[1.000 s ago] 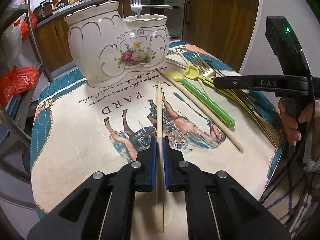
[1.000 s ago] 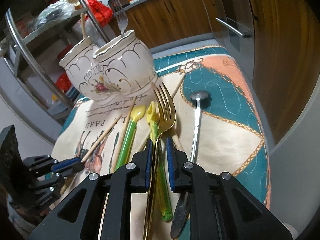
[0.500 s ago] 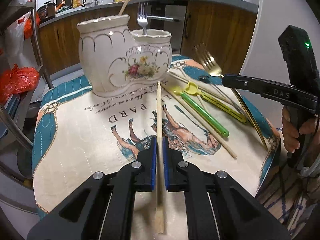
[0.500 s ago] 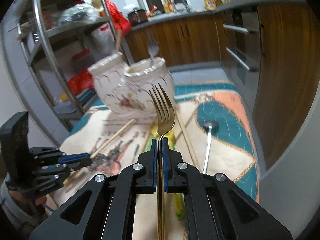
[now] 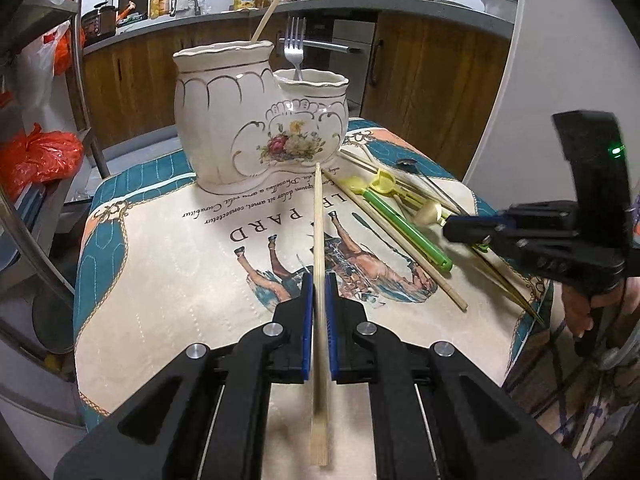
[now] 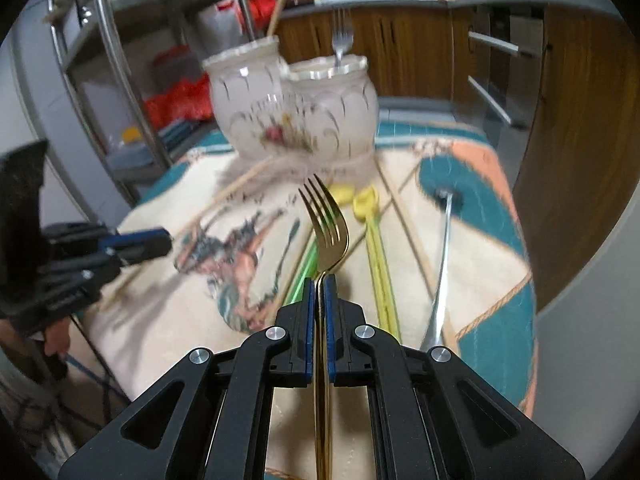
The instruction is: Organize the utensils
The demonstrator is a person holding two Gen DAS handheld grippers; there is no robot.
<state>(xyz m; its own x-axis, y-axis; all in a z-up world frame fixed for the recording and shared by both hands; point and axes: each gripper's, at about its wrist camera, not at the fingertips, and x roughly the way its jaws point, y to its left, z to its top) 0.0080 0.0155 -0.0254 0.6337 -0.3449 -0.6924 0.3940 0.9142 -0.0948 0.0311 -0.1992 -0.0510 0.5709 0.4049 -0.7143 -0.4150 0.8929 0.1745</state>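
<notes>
Left tongs (image 5: 317, 312) clamped on chopstick (image 5: 318, 240); right tongs (image 6: 319, 300) clamped on gold fork (image 6: 326, 224). Holder (image 5: 256, 120) at 12 o'clock. Risk I see: thin grips pivoting, missing compartments.

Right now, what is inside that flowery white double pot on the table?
In the ceramic holder, a wooden chopstick pokes out of the taller side and a silver fork out of the shorter. Their lower ends, and anything else inside, are hidden by the walls.

Both wrist views low, facing ceramic holder (image 5: 260, 120).
</notes>
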